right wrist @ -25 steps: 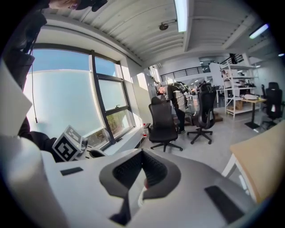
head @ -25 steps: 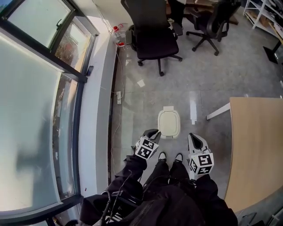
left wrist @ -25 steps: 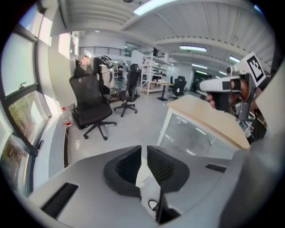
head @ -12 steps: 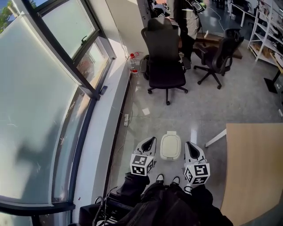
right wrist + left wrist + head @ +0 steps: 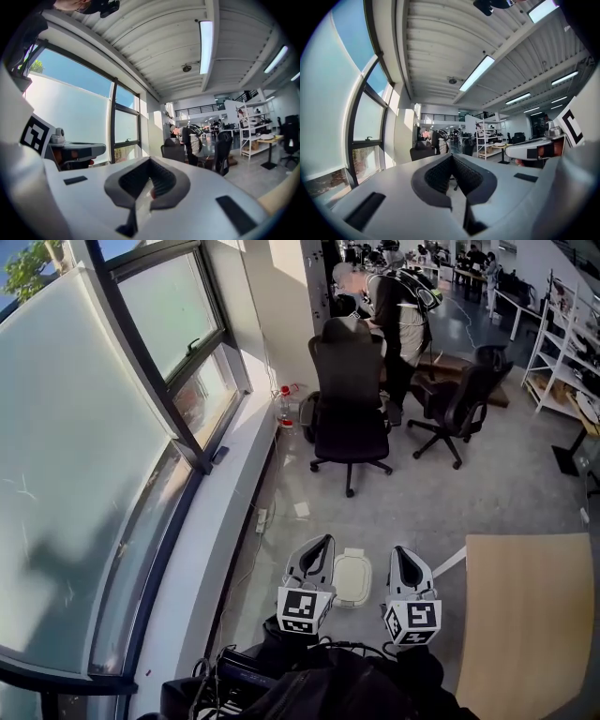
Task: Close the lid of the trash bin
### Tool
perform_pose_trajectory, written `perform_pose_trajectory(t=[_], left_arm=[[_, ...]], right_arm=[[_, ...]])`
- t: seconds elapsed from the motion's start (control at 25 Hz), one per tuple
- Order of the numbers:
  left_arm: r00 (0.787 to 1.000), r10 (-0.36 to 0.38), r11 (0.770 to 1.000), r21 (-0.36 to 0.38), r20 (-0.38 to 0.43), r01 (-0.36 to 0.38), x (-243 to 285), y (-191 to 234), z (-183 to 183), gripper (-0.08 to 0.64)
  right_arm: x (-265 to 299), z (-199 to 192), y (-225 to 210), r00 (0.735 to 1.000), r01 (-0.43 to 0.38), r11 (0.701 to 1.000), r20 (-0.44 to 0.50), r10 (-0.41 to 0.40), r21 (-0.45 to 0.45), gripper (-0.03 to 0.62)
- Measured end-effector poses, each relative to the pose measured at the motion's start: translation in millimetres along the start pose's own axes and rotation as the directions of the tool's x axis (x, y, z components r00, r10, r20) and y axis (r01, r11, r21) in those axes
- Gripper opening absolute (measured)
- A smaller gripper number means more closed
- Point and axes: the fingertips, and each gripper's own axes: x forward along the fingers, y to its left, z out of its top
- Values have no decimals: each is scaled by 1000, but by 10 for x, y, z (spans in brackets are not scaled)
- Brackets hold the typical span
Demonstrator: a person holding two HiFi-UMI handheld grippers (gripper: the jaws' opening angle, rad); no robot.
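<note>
The small white trash bin [image 5: 352,578] stands on the grey floor with its lid down flat. In the head view it lies between my two grippers and well below them. My left gripper [image 5: 322,544] is held level to the bin's left, jaws shut and empty [image 5: 451,157]. My right gripper [image 5: 399,553] is level to the bin's right, its jaws also together with nothing between them [image 5: 150,161]. Neither gripper touches the bin. Both gripper views look out across the room, and the bin does not show in them.
A black office chair [image 5: 349,399] stands ahead of the bin and a second chair [image 5: 457,397] to its right, with a person [image 5: 400,313] standing behind them. A wooden table [image 5: 520,615] is at the right. The window wall and sill [image 5: 220,521] run along the left.
Both grippers have risen away from the bin and now point level. The head view has tilted up, showing more of the room. The bin's lid stays down.
</note>
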Motion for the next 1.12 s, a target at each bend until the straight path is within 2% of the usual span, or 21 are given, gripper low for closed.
perform_pose_trajectory(t=[0.36,0.6,1.12], left_arm=[[999,-42,999,4,12,42,100,-206,131,3],[997,-72,997,15,16,72,134,-332,108,3],[996,-87,996,10,-3,87,66,-403,75,3]], right_arm=[[-107,252,-72,999,18,999,49,-17,-34,4],[-161,245,-77,999,16,999,53,-13,-49,5],[-208,266,5,999,0,998,52,3,-62,3]])
